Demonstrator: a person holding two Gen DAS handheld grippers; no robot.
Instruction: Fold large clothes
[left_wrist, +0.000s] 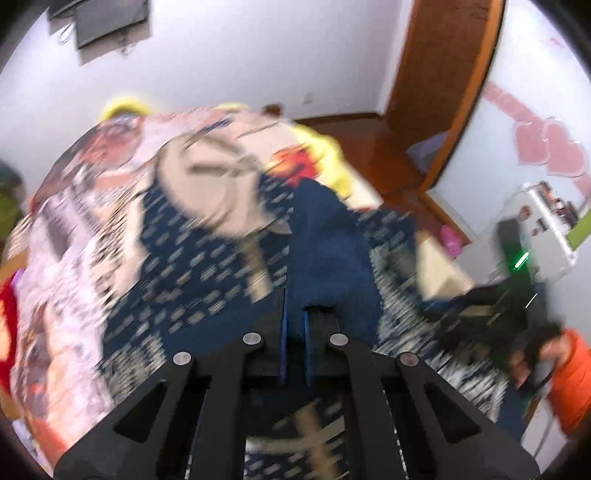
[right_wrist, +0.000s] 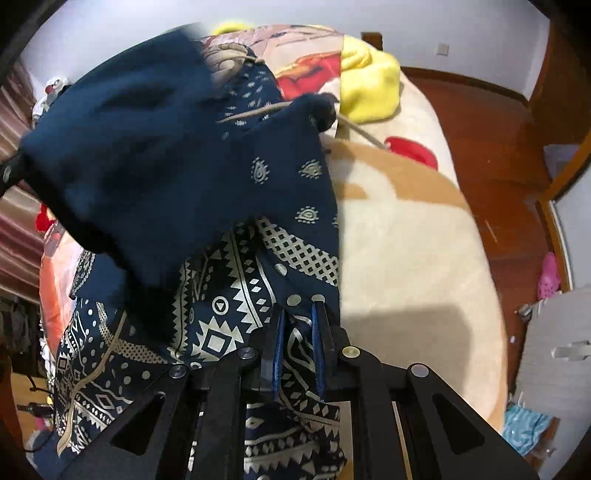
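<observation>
Your left gripper (left_wrist: 295, 317) is clamped on a plain navy fold of the hooded garment (left_wrist: 207, 266), which lies spread over the cartoon-print blanket (left_wrist: 66, 206) on the bed. Expect soft, limp cloth, fairly heavy, that sags and drags wherever you don't hold it. Your right gripper (right_wrist: 300, 314) is pinched on the patterned hem (right_wrist: 236, 306). Grip edges and corners, not the loose drawstring (right_wrist: 258, 110).
</observation>
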